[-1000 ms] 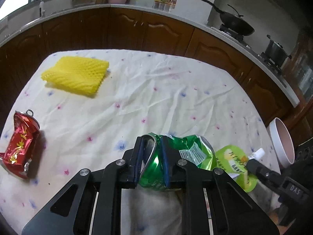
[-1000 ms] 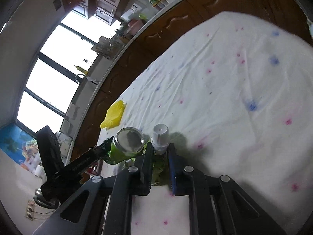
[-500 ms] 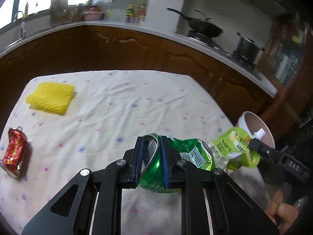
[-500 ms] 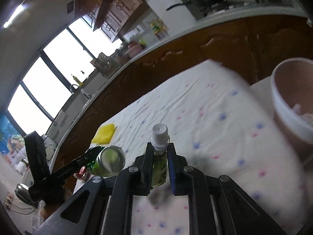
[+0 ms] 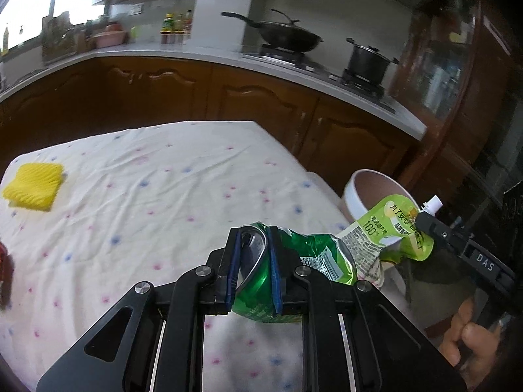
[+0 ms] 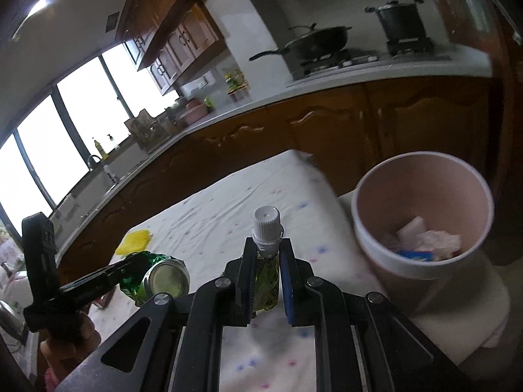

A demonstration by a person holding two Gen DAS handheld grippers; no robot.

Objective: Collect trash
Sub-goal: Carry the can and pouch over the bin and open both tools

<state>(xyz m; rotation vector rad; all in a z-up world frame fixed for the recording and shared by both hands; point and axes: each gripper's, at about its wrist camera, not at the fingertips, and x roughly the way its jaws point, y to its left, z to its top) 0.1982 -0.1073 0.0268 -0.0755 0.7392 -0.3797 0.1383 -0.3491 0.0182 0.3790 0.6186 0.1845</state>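
Left wrist view: left gripper (image 5: 254, 269) pinches a crushed green can (image 5: 294, 261), pads pressed on its top end, held above the spotted tablecloth (image 5: 170, 196).
Right wrist view: right gripper (image 6: 267, 281) clamps a green spouted pouch (image 6: 268, 274) just under its white cap (image 6: 267, 219), cap pointing away from the fingers.
Bin: pink-lined white bucket (image 6: 369, 238) ahead and to the right of the right gripper, paper scraps inside; in the left view it stands behind the pouch.
Can and pouch: side by side, close; touching or not, cannot tell.
Yellow foam net (image 5: 32, 186): far ahead-left of the left gripper, on the cloth.
Red item (image 5: 4, 261): left edge, cut off.
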